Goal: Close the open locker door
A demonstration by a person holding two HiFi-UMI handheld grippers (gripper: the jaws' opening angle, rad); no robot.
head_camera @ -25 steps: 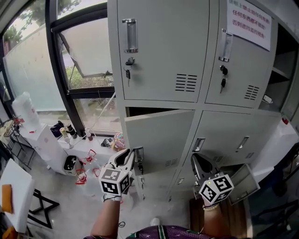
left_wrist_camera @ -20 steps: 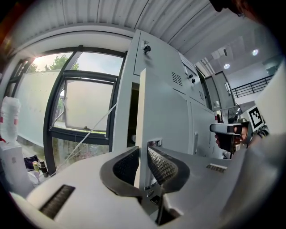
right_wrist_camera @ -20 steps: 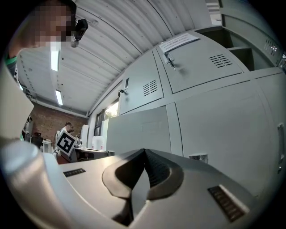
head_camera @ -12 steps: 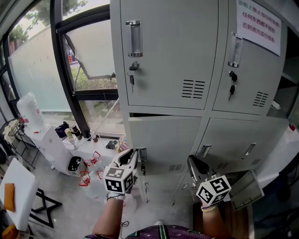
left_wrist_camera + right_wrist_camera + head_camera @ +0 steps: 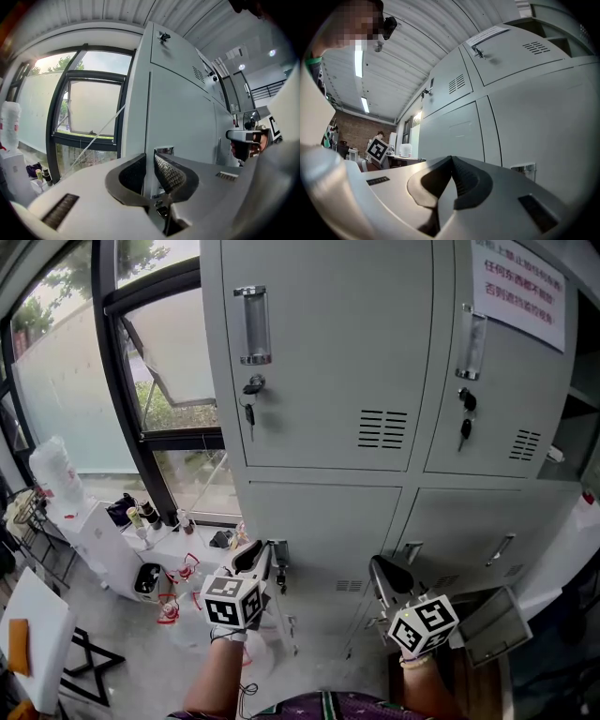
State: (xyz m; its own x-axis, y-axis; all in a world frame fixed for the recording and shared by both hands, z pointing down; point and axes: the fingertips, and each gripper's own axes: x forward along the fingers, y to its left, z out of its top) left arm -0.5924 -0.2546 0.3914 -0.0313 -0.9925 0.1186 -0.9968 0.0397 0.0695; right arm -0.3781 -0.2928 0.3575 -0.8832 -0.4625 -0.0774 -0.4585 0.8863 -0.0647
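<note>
Looking down, the head view shows the locker door [image 5: 323, 521] in the middle row lying flush with the grey cabinet front, no gap along its edges. The left gripper [image 5: 251, 557] sits just beside that door's chrome handle [image 5: 278, 554]. The right gripper [image 5: 380, 568] hovers near the next door over.

Only this view shows the white notice [image 5: 518, 282] taped to the upper right door. It carries red Chinese characters, too small to read reliably. It also shows keys [image 5: 249, 413] hanging from the upper locks and the dark-framed window [image 5: 159, 362] to the left.

The left gripper [image 5: 150, 161] view gives the finger state: a narrow slit between the pads, with nothing pinched that I can see. The handle [image 5: 164, 151] stands just past the tips.

The right gripper [image 5: 451, 161] view shows its fingers pressed together and empty. It alone shows the ribbed ceiling with strip lights [image 5: 358, 58], a brick wall [image 5: 347, 126] and the other gripper's marker cube [image 5: 377, 151]. The notice [image 5: 487, 33] appears there too, unreadable.
</note>
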